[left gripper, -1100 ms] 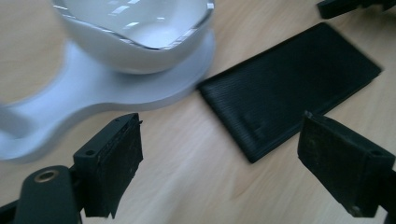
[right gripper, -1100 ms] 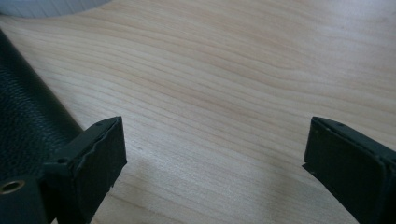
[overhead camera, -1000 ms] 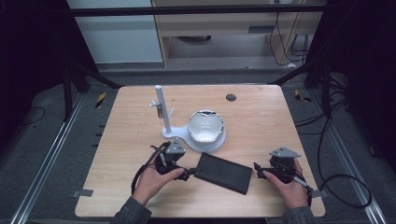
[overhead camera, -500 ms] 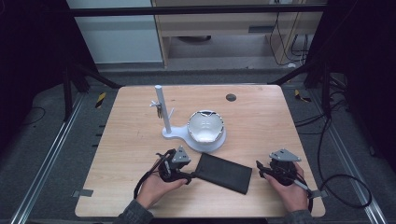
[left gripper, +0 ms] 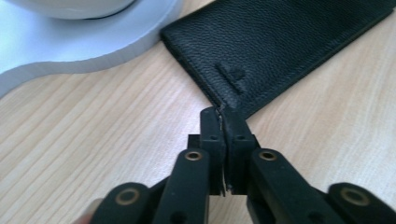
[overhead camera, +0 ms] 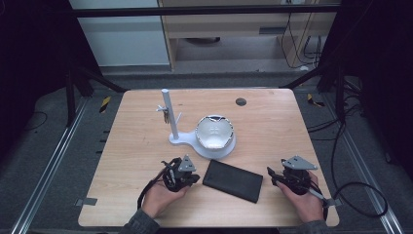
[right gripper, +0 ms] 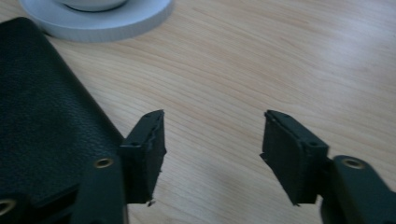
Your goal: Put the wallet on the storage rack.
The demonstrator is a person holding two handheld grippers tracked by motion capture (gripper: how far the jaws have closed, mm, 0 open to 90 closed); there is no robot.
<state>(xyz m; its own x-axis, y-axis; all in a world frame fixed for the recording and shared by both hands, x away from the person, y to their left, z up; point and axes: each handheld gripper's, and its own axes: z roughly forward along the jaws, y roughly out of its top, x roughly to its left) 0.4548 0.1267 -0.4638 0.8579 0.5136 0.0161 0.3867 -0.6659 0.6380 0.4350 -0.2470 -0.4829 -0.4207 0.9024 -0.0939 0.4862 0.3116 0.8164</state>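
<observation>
**Left jaws pinch at the wallet's corner**

Jaws of the left gripper [left gripper: 223,122] are pressed together, seemingly on a small tab or zip pull at the near corner of the wallet [left gripper: 280,42] (too fine to be sure). Those of the right gripper [right gripper: 212,149] stand wide apart over bare table [right gripper: 280,60], just beside the wallet's other end. It lies flat between both hands, near the white stand [overhead camera: 182,139]. Grained black leather, it looks light, thin and pliant, so it would probably flex if lifted by one corner; pinching an edge at each end seems safer.
</observation>
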